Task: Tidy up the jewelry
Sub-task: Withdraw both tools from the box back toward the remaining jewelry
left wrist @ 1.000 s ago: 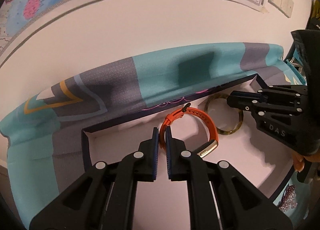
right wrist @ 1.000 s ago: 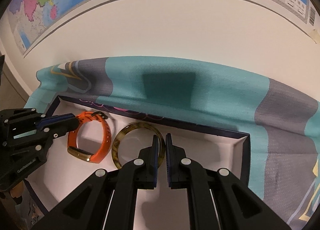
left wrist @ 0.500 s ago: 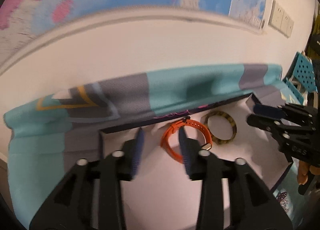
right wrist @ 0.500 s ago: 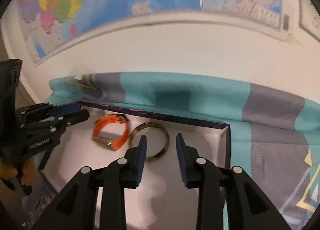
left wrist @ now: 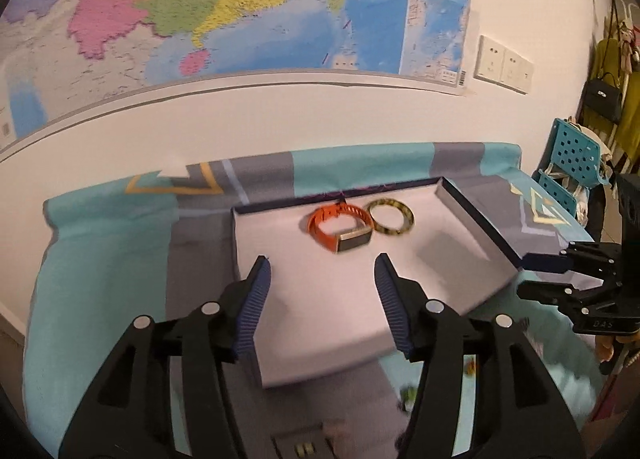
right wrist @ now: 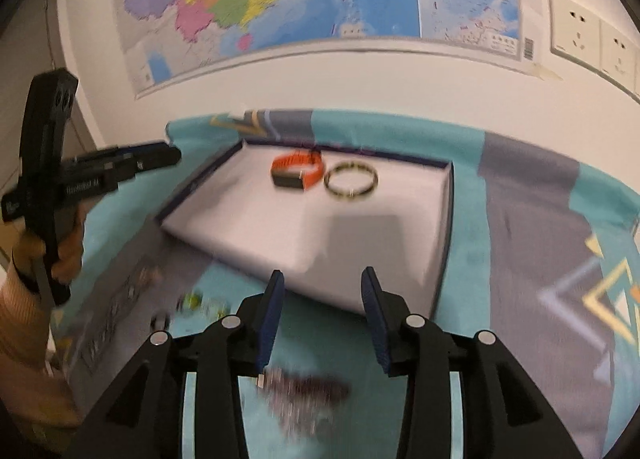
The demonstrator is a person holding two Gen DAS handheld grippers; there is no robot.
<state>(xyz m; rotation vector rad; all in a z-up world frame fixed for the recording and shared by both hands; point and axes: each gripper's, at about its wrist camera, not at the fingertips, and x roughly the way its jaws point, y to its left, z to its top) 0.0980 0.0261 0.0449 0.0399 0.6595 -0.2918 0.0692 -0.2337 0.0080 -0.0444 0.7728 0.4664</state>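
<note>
Now both tools gape wide, empty — left tool point(left wrist: 322, 301), right tool point(right wrist: 322, 315).

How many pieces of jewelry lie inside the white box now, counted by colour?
Orange watch band: 1
Yellow-and-black bangle: 1
Total in the white box: 2

We see our left hand-held gripper point(left wrist: 322, 301) and right hand-held gripper point(right wrist: 322, 311) in matte black plastic, with ribbed blue pads point(left wrist: 251, 309) and silver screws at the joints. At nine o'clock in the right view, our bare-skinned hand point(right wrist: 64, 255) shows an orange-tan sleeve point(right wrist: 16, 323).
</note>
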